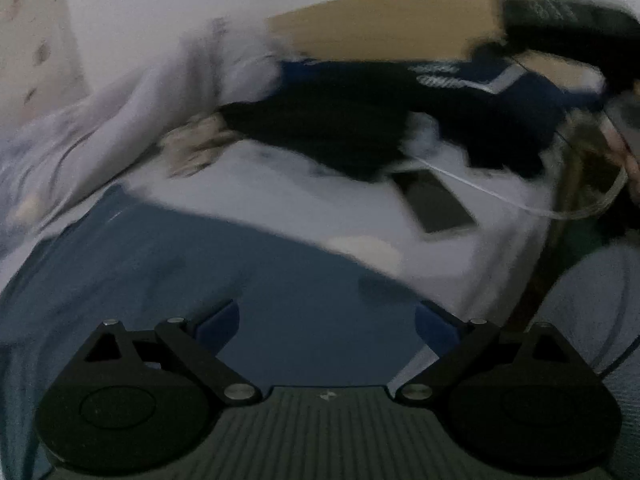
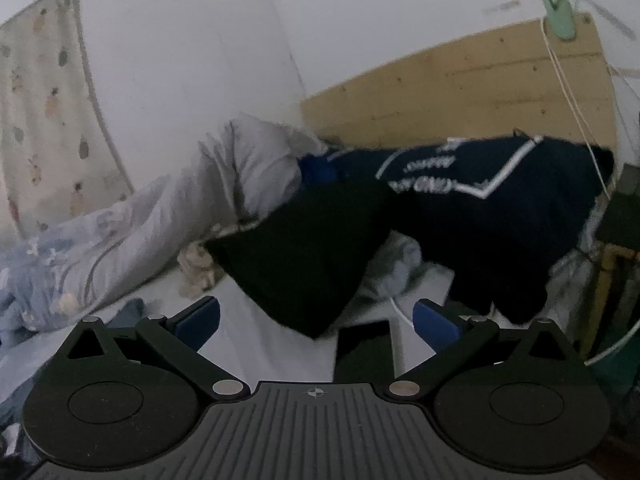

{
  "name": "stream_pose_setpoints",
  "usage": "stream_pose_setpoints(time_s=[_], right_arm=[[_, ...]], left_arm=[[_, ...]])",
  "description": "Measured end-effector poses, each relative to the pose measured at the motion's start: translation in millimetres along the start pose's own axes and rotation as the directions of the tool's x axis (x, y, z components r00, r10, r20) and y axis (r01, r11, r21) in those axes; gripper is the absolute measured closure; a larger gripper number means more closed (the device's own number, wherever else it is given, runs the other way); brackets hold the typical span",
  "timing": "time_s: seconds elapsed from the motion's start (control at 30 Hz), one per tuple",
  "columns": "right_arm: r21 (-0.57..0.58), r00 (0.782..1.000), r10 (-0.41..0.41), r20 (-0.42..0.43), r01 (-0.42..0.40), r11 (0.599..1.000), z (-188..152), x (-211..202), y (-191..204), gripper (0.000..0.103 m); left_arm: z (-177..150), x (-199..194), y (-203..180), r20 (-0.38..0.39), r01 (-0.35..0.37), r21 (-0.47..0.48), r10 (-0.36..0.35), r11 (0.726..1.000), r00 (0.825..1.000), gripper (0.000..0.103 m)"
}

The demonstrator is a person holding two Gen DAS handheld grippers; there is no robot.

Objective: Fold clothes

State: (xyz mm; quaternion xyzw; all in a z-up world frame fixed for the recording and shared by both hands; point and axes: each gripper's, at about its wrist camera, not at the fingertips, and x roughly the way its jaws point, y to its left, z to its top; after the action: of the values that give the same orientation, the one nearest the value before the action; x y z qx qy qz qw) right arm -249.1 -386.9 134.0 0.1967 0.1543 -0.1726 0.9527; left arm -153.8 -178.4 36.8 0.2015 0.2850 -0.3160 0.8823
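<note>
The left wrist view is smeared with motion blur: the white lettering on the dark navy garment (image 1: pixel 452 76) cannot be read, and the dark bulky object at the upper right (image 1: pixel 560 28) cannot be identified. The flat dark phone-like slab (image 1: pixel 434 202) lies partly under the black cloth (image 1: pixel 320 128). In the right wrist view, the slab (image 2: pixel 362 350) is cut off behind the right claw's (image 2: pixel 316 318) body, and the lettering on the navy garment (image 2: pixel 424 184) stays illegible.
</note>
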Motion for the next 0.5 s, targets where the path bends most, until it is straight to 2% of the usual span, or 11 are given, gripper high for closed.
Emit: stream_pose_setpoints(time_s=[0.17, 0.27, 0.37, 0.47, 0.5], right_arm=[[-0.015, 0.999, -0.004, -0.039, 0.004, 1.000, -11, 1, -13, 0.000], [-0.005, 0.998, -0.009, -0.065, 0.009, 1.000, -15, 0, -22, 0.000], [-0.001, 0.996, -0.014, -0.083, 0.014, 1.000, -18, -1, -30, 0.000], [0.014, 0.995, -0.025, -0.099, 0.026, 1.000, -21, -2, -40, 0.000], [0.021, 0.994, -0.030, -0.102, 0.032, 0.999, -21, -2, -44, 0.000]], left_arm=[[-1, 36, -48, -0.033, 0.030, 0.167, -0.025, 0.985, 0.999, 0.009], [-4, 54, -58, -0.073, 0.061, 0.188, -0.048, 0.980, 0.996, 0.018], [-5, 69, -65, -0.103, 0.072, 0.215, -0.051, 0.974, 0.993, 0.021], [-4, 81, -69, -0.133, 0.064, 0.251, -0.031, 0.966, 0.991, 0.033], [-5, 85, -70, -0.147, 0.061, 0.257, -0.024, 0.964, 0.989, 0.041]])
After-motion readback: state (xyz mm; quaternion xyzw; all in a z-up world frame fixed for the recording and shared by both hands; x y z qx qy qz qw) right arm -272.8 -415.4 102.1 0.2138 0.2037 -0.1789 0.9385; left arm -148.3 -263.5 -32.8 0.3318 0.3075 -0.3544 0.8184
